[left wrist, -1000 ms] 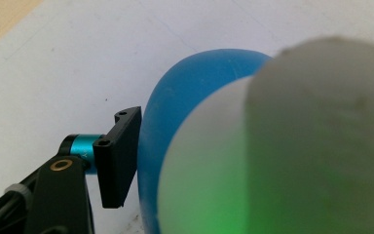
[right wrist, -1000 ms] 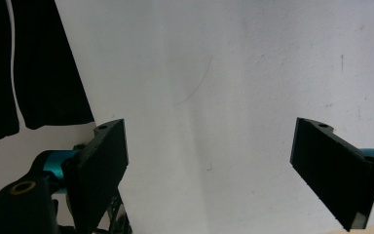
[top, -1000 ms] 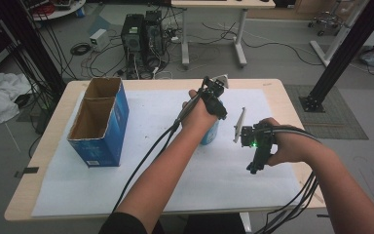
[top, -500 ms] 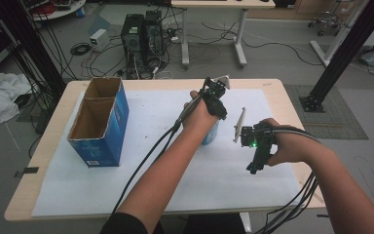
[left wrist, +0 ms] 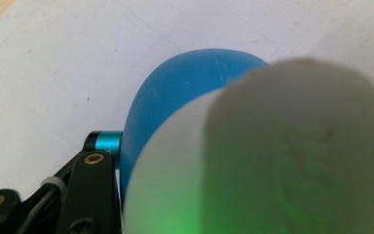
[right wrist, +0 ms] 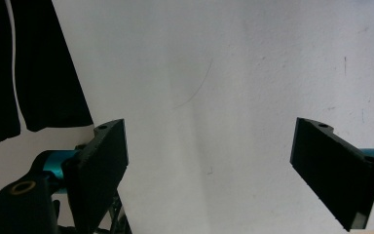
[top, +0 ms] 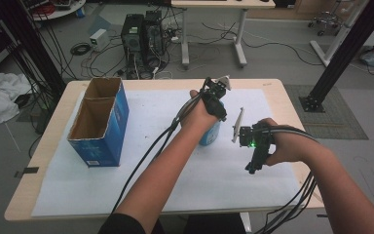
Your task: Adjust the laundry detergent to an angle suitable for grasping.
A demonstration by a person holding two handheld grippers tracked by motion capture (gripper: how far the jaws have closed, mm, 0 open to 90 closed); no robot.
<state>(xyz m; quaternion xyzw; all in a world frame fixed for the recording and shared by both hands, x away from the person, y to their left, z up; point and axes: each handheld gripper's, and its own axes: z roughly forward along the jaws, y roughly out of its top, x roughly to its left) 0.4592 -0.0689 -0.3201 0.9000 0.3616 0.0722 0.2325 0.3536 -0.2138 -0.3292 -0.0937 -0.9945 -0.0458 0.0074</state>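
Blue bottle [top: 210, 134] stands upright on the white sheet [top: 151, 161] covering the table [top: 277, 95], right of centre, under the person's left hand. In the left gripper view the bottle's [left wrist: 185, 92] blue body and pale cap [left wrist: 272, 156] sit hard against the lens, with one black jaw at the lower left touching the blue side. The left gripper [top: 214, 97] points down over it, and its jaws have just been closing, now pinching the bottle.

The right gripper [top: 254, 155] lies low over the sheet just right of the bottle, apart from it, its jaws spread wide with only bare white sheet between them, as the right gripper view [right wrist: 209, 161] shows. A grey plate [top: 237, 125] stands up between that gripper and the bottle.

Open room is generous. The blue cardboard box [top: 100, 122], open-topped with two compartments, sits well apart near the table's left edge, leaving a broad bare stretch of sheet between it and the bottle. Bare sheet also runs behind the bottle to the far edge and in front of it to the near edge, crossed by the forearm and trailing cables [top: 151, 151]. The right side is tighter: the right gripper lies between the bottle and the table's right edge.

Against the earlier high views, both hands, the bottle and the box sit where they were; only the left jaws' spread differs.
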